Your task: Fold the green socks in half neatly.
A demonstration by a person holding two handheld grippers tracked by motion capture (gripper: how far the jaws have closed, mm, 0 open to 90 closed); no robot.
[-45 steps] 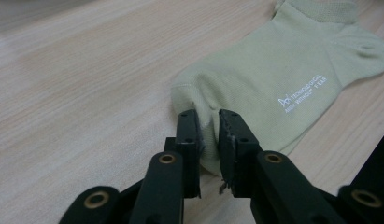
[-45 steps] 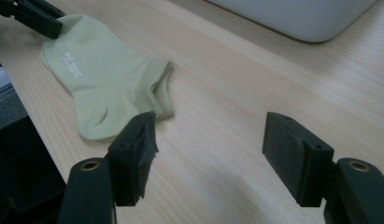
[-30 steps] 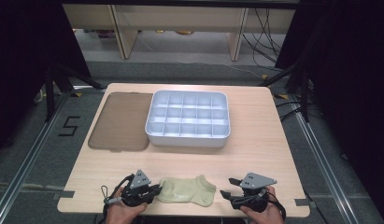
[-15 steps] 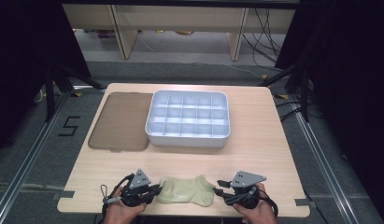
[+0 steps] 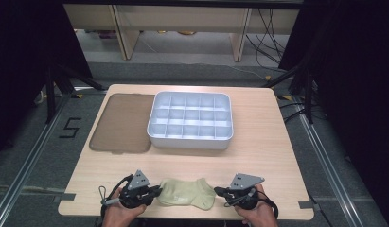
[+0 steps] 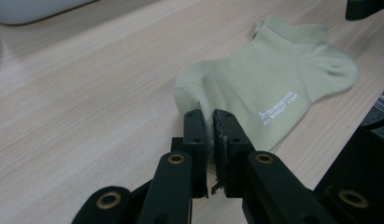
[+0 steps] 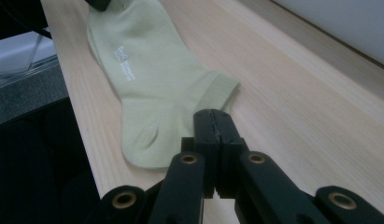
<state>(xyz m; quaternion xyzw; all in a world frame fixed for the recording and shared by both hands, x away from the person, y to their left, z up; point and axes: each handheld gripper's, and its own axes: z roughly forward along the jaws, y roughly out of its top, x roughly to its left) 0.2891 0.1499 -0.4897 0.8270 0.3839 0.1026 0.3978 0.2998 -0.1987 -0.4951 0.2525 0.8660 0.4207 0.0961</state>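
One pale green ankle sock (image 5: 187, 193) lies flat on the wood worktop (image 5: 268, 142), near the front edge, right btw the two tools. It has small white letters on its side.

Left tool (image 5: 154, 193) sits at the sock's left end. In the left tool view its jaws are pinched on a fold of the sock (image 6: 273, 79) w/ cloth squeezed btw them. Right tool (image 5: 218, 192) is at the sock's right end, by the cuff. Its jaws have just been closing and now meet tight; in the right tool view the tips sit at the cuff edge of the sock (image 7: 147, 79), but can't tell if any cloth is caught btw them.

Other things: one white plastic organizer box (image 5: 190, 140) w/ many small square slots sits farther back, mid worktop, well apart from the sock. One flat brown see-through lid (image 5: 123, 123) lies just left of the box, touching or almost touching its side. Nothing sits btw the sock and the box, just bare wood.

Count: 1 sock, 1 box, 1 lid, 2 tools, 2 hands. A grey 3-corner plate is on top of each tool. On the floor left of the worktop there's a "5" mark (image 5: 70, 128)
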